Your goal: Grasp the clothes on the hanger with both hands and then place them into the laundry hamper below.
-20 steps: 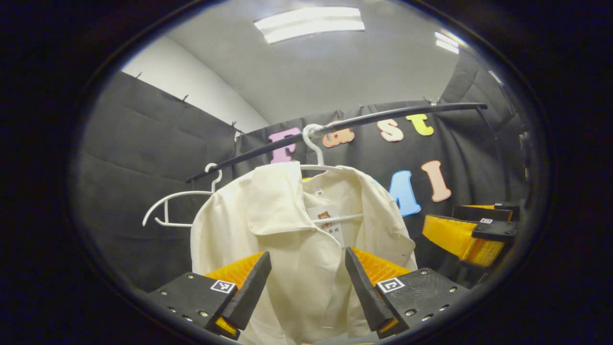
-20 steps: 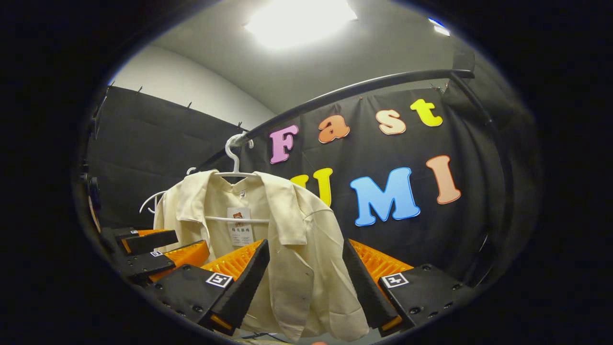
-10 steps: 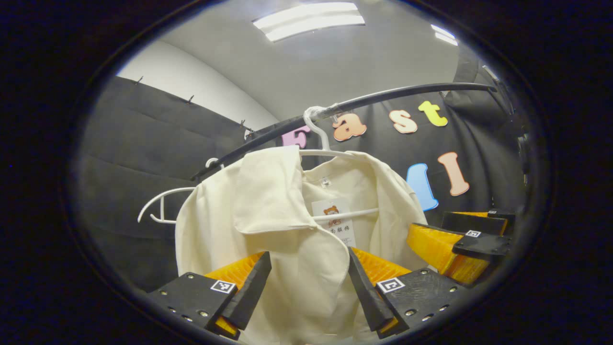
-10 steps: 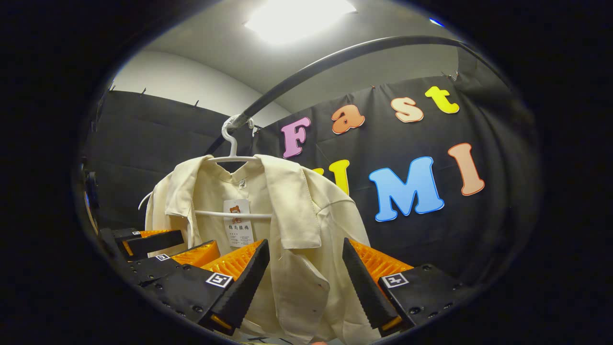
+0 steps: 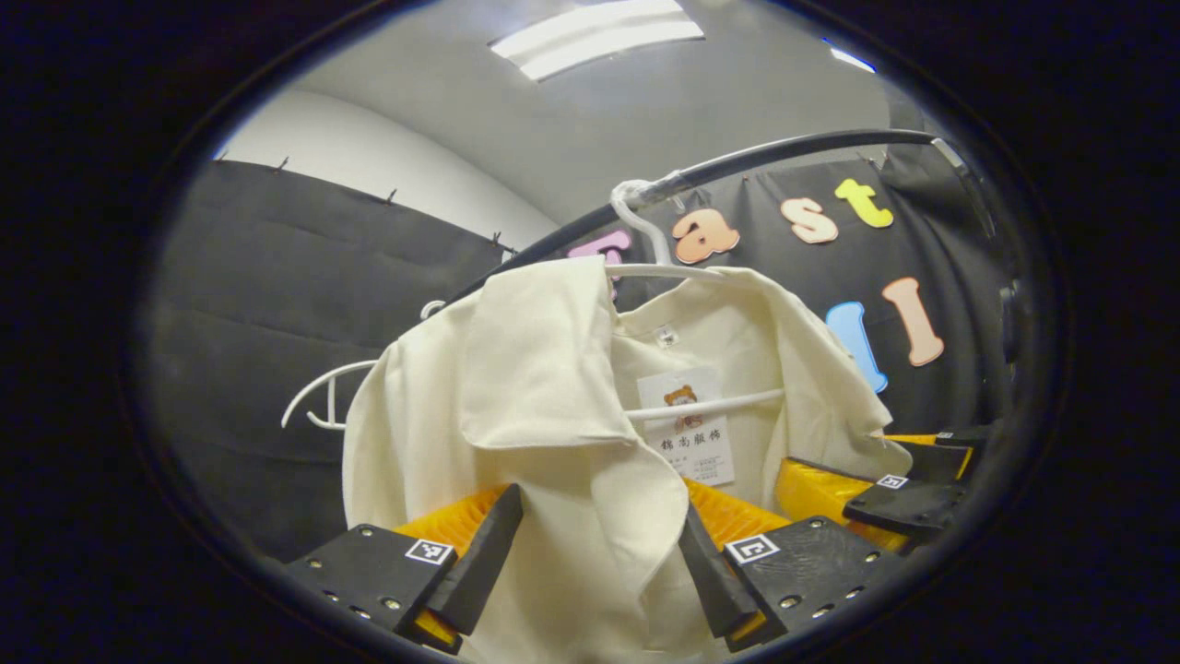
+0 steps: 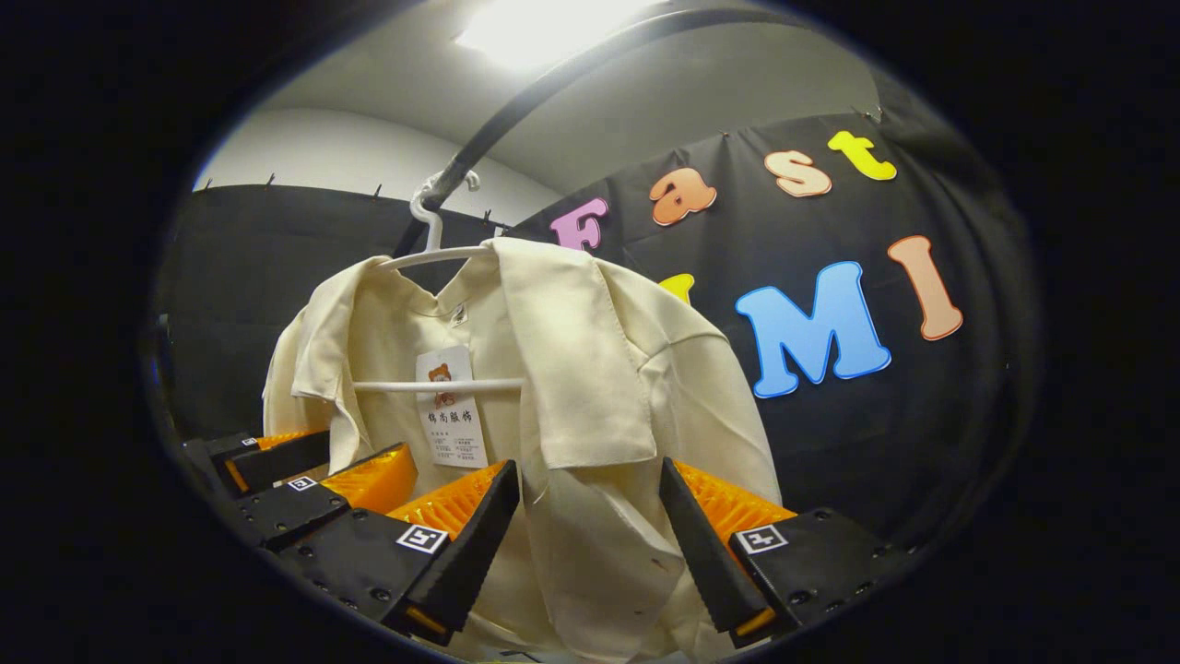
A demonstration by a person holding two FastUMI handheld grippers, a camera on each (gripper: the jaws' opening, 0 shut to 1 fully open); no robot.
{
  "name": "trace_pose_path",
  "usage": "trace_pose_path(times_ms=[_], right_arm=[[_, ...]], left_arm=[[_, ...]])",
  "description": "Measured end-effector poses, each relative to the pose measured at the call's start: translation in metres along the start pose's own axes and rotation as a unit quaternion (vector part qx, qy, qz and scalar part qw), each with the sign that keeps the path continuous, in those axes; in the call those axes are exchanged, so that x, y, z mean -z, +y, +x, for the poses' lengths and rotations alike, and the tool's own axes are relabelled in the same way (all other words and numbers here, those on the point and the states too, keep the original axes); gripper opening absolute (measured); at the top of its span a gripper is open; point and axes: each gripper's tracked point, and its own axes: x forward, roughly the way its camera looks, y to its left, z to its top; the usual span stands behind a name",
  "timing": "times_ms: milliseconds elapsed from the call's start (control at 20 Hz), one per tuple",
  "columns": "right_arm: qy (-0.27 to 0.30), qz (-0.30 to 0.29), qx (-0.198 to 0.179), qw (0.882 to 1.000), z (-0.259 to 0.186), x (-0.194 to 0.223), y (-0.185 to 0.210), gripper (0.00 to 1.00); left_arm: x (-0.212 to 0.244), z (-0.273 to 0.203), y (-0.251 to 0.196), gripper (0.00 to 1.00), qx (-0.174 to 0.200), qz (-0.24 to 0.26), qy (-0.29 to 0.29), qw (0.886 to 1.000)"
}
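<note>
Already the left gripper [image 5: 595,572] and right gripper [image 6: 590,544] stood agape, one front panel of the cream shirt [image 5: 553,406] between each pair of fingers, not yet pinched. Both should close together low on the fabric, then lift it off the white hanger [image 6: 433,254] on the black rail [image 5: 784,152]. An empty hanger [image 5: 323,406] hung just beside.

We hold the left gripper [image 5: 595,563] raised and tilted upward, its jaws spread wide apart. Our right gripper [image 6: 590,549] sits close beside it at the same upward tilt, jaws equally wide and pressing on nothing.
</note>
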Motion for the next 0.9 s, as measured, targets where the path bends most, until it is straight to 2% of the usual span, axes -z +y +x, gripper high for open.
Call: trace_pose_path(times_ms=[150, 200, 250, 300, 350, 450, 500, 550, 600, 650, 700, 750, 800, 900], right_arm=[[0.002, 0.010, 0.007, 1.000, 0.010, 0.000, 0.003, 0.99], [0.004, 0.013, 0.008, 1.000, 0.015, 0.000, 0.002, 0.97], [0.008, 0.017, 0.011, 1.000, 0.015, 0.002, 0.004, 0.89], [0.010, 0.022, 0.015, 1.000, 0.018, 0.002, 0.003, 0.82], [0.014, 0.027, 0.016, 0.999, 0.022, 0.005, 0.002, 0.79], [0.026, 0.040, 0.020, 0.999, 0.027, 0.006, 0.001, 0.77], [0.028, 0.045, 0.028, 0.998, 0.033, 0.009, -0.002, 0.72], [0.030, 0.048, 0.037, 0.998, 0.030, 0.008, -0.006, 0.55], [0.032, 0.053, 0.036, 0.997, 0.033, 0.008, -0.006, 0.38], [0.038, 0.054, 0.029, 0.997, 0.035, 0.007, -0.003, 0.38], [0.042, 0.043, 0.040, 0.997, 0.036, 0.007, -0.007, 0.41], [0.030, 0.035, 0.072, 0.996, 0.023, -0.002, -0.025, 0.36], [0.028, 0.023, 0.075, 0.997, 0.037, 0.001, -0.029, 0.05], [0.027, -0.005, 0.084, 0.996, 0.031, -0.007, -0.026, 0.05]], left_arm=[[-0.001, 0.003, 0.010, 0.87, -0.028, 0.009, -0.003, 1.000], [-0.001, 0.005, 0.010, 0.74, -0.029, 0.003, -0.004, 1.000], [0.000, 0.006, 0.009, 0.61, -0.028, -0.002, -0.001, 1.000], [0.002, 0.006, 0.009, 0.63, -0.026, -0.001, 0.003, 1.000], [0.002, 0.005, 0.010, 0.62, -0.026, 0.001, 0.005, 1.000], [0.001, 0.003, 0.017, 0.63, -0.033, 0.002, 0.003, 0.999], [0.001, 0.005, 0.017, 0.49, -0.033, -0.004, 0.000, 0.999], [0.001, 0.005, 0.017, 0.35, -0.030, -0.006, 0.002, 1.000], [0.000, 0.001, 0.020, 0.29, -0.037, 0.000, 0.003, 0.999], [0.001, 0.003, 0.027, 0.22, -0.048, 0.007, 0.002, 0.999], [0.001, 0.007, 0.028, 0.14, -0.043, 0.009, 0.003, 0.999], [0.000, 0.004, 0.030, 0.12, -0.047, 0.006, 0.005, 0.999], [-0.001, 0.003, 0.028, 0.07, -0.040, 0.001, 0.003, 0.999], [-0.004, -0.002, 0.029, 0.06, -0.029, -0.008, -0.005, 1.000]])
